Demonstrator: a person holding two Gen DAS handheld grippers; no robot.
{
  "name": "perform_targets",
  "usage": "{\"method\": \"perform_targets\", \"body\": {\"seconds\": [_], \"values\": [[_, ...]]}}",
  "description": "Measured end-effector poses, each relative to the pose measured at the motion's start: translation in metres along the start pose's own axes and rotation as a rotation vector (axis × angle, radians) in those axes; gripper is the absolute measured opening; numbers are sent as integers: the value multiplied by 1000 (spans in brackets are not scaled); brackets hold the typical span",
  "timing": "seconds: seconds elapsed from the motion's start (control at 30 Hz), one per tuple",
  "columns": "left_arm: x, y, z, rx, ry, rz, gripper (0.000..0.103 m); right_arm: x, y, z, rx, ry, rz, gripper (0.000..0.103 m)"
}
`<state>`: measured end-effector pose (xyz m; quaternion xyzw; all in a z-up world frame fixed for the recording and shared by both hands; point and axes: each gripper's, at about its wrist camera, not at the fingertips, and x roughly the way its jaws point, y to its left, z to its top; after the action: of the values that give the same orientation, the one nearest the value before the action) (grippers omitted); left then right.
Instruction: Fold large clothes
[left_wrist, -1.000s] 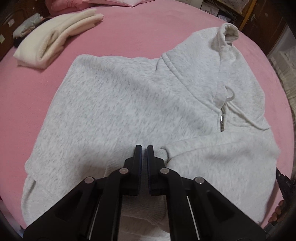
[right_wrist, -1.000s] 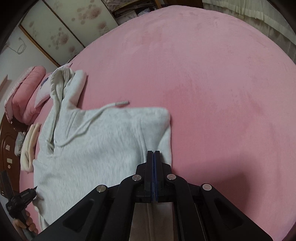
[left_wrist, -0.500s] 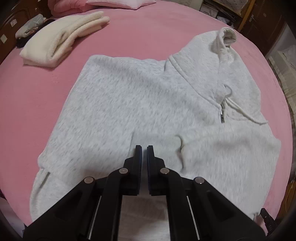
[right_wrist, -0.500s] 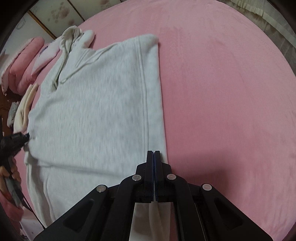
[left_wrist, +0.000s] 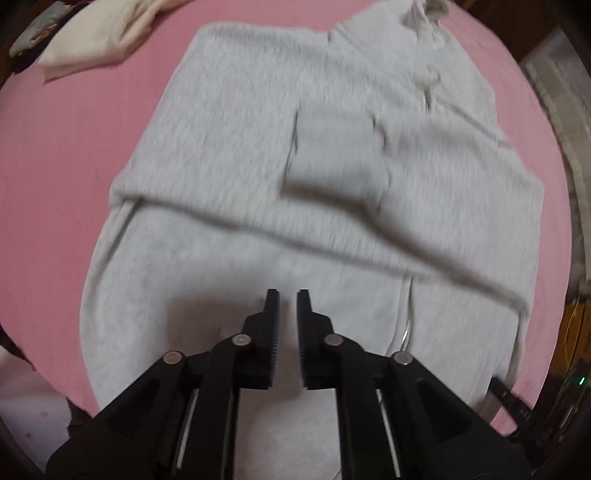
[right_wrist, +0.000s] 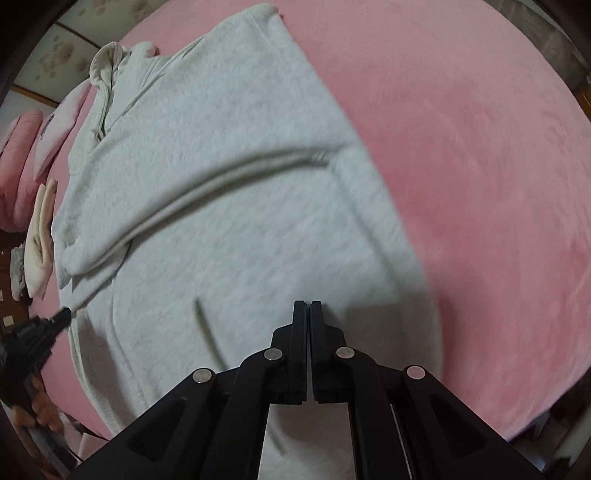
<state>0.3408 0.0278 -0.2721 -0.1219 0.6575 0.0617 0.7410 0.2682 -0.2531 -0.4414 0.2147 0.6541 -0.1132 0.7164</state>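
hoodie (left_wrist: 229, 122): 1 | folded cream garment (left_wrist: 99, 33): 1 | pink pillows (right_wrist: 22, 155): 2

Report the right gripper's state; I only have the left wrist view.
Observer: The right gripper is shut, above the grey hoodie near the edge beside the bare pink bed. I cannot tell whether cloth is pinched.
Operator: Describe my left gripper from that side.
Observer: The left gripper has its tip at the hoodie's opposite edge, and a hand holds it. Its jaws are opening with nothing between them.
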Motion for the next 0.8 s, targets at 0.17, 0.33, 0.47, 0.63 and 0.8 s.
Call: {"method": "perform_targets", "body": {"seconds": [0.17, 0.33, 0.47, 0.63, 0.8], "values": [[-8, 7, -36, 69, 83, -35, 53, -7, 38, -49, 39, 68, 30, 23], [-29, 8, -63, 176, 175, -27, 57, -21, 92, -86, 6, 132, 24, 42], [-60, 7, -63, 242, 202, -12, 67, -39, 136, -99, -14, 159, 55, 64], [-98, 4, -15, 275, 250, -1, 70, -81, 186, -78, -62, 181, 78, 75], [-145, -10, 71, 328, 228, -10, 70, -140, 225, -14, -163, 100, 103, 83]]}}
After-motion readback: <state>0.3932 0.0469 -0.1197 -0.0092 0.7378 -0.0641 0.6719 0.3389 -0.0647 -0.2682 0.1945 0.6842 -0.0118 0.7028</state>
